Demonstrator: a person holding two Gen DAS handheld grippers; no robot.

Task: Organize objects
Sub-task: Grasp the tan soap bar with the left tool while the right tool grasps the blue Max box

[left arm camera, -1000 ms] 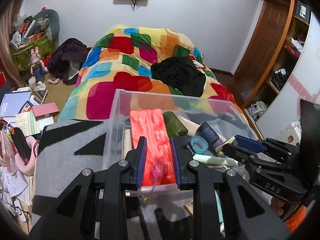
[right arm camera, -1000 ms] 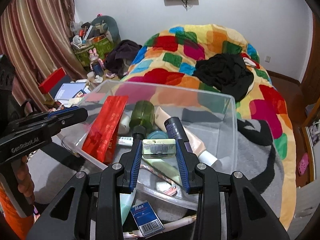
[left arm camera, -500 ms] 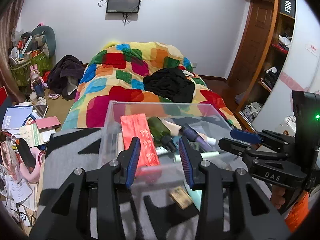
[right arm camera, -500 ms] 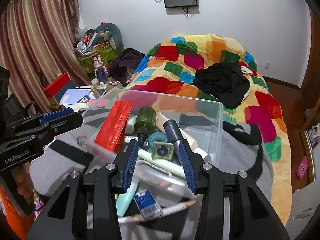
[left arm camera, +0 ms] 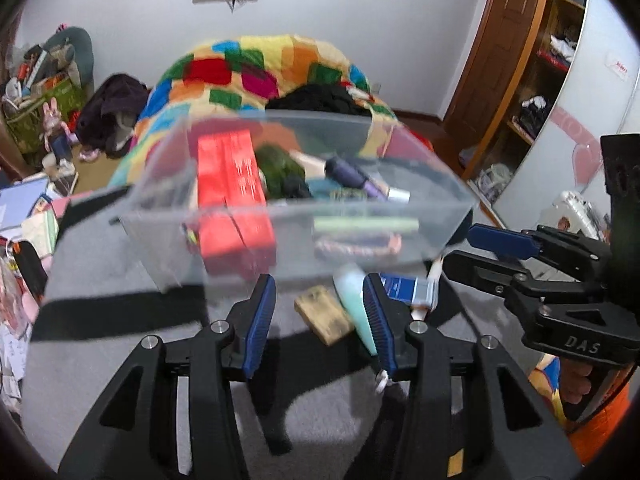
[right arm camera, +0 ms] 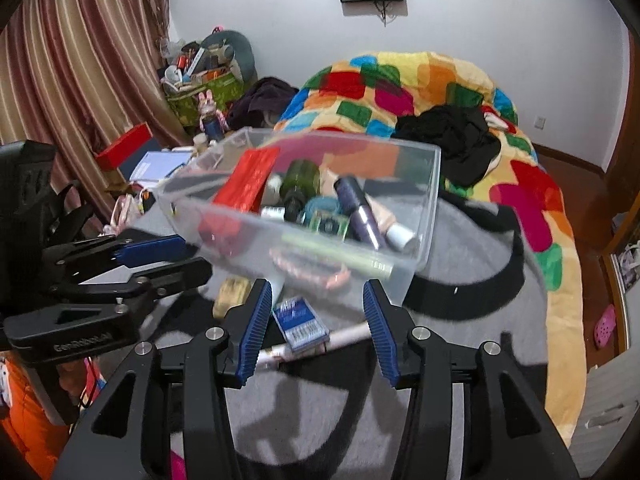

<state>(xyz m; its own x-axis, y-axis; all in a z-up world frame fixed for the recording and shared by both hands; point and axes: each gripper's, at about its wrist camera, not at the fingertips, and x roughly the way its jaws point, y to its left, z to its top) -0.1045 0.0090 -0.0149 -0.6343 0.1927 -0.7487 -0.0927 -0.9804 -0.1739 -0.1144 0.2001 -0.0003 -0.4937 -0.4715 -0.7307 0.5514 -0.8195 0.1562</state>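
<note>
We see one clear plastic bin (right arm camera: 424, 216) on the grey-and-black blanket (right arm camera: 472, 264), one red flat packet (right arm camera: 250, 178) inside lying lengthwise away from us. Both left hand-held gripper (left arm camera: 318, 312) and right hand-held gripper (right arm camera: 316, 312) are opening, grasping nothing.

Both jaws empty, back from bin (left arm camera: 296, 216)

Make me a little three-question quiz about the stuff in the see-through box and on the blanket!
1. True or false: the red packet lies inside the clear box.
2. Which lies outside the box on the grey blanket? A) green bottle B) blue card C) purple tube
3. Fill in: the left gripper holds ____.

Key: 1 true; 2 B; 3 nothing, its jaws are opening with nothing pressed between the pads.
</note>
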